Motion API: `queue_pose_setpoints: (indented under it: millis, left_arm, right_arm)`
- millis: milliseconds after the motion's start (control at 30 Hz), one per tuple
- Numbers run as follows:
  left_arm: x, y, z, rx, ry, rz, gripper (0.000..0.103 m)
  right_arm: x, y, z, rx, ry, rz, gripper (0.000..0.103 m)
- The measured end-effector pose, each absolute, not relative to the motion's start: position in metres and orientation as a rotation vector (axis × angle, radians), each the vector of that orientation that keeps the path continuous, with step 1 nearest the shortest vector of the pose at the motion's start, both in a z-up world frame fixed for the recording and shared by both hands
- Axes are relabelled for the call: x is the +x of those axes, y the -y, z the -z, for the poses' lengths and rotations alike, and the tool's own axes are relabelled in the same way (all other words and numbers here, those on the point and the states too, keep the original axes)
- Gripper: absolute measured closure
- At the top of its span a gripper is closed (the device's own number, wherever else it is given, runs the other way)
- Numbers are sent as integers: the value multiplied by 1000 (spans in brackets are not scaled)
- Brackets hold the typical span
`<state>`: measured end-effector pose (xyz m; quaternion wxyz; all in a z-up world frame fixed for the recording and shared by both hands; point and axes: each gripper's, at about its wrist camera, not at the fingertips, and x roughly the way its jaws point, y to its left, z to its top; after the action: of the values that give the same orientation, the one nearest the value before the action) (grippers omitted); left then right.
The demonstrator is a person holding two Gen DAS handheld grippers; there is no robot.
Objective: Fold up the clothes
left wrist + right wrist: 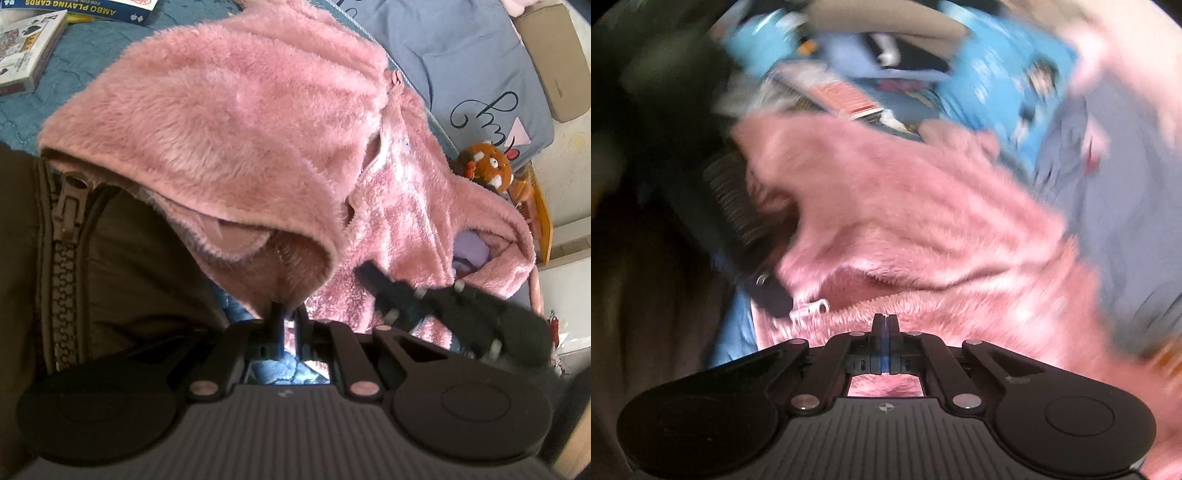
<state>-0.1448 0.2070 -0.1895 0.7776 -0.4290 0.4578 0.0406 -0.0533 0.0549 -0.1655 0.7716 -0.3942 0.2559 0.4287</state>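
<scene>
A pink fleece jacket [229, 122] lies bunched on the bed, its zipper edge running down the middle. My left gripper [289, 314] is shut on a fold of its hem, which hangs lifted over the fingers. Over the fleece to the right, my right gripper [369, 273] appears blurred. The right wrist view is smeared by motion. There the right gripper [885, 319] has its fingers pressed together at the zipper edge of the fleece [923, 221]. I see no fabric between them. A metal zipper pull [812, 308] lies beside the left gripper [775, 299].
A person's brown zipped jacket [74, 258] fills the left. Playing card boxes [26, 55] sit on the blue quilt [85, 55] at the far left. A grey-blue cushion with script lettering [472, 74] and an orange plush toy [484, 166] lie to the right.
</scene>
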Motion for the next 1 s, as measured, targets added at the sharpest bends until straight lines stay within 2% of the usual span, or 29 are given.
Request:
queue_pose_setpoints:
  millis: [167,333,400,467,533,900,1000]
  left_arm:
    - [-146,-209,189,-952,-980,-78,96]
    - [-149,-213,189,-983,-967,-69,95]
    - [-149,-215,189,-995,-962,-68,95]
    - [-149,-215,189,-998,-961,-69,95]
    - [-148,-215,189,-994,-964,-72,95]
    - [-145,-213,190,-988,-968,-76,95]
    - [-145,-213,191,-987,-969,-76,95]
  right_arm:
    - [-47,-39,143,-747,-628,-1130,103]
    - [-50,-44,158,-816,-646,-1236,97]
    - [-50,-46,164,-861,-628,-1265,91]
    - [-50,-46,167,-885,-622,-1304,66]
    - [-48,-47,168,-899,-606,-1335,62]
    - [-5,-55,176,-832,-750,-1541,61]
    - [5,-57,177,-814,-795,-1569,65]
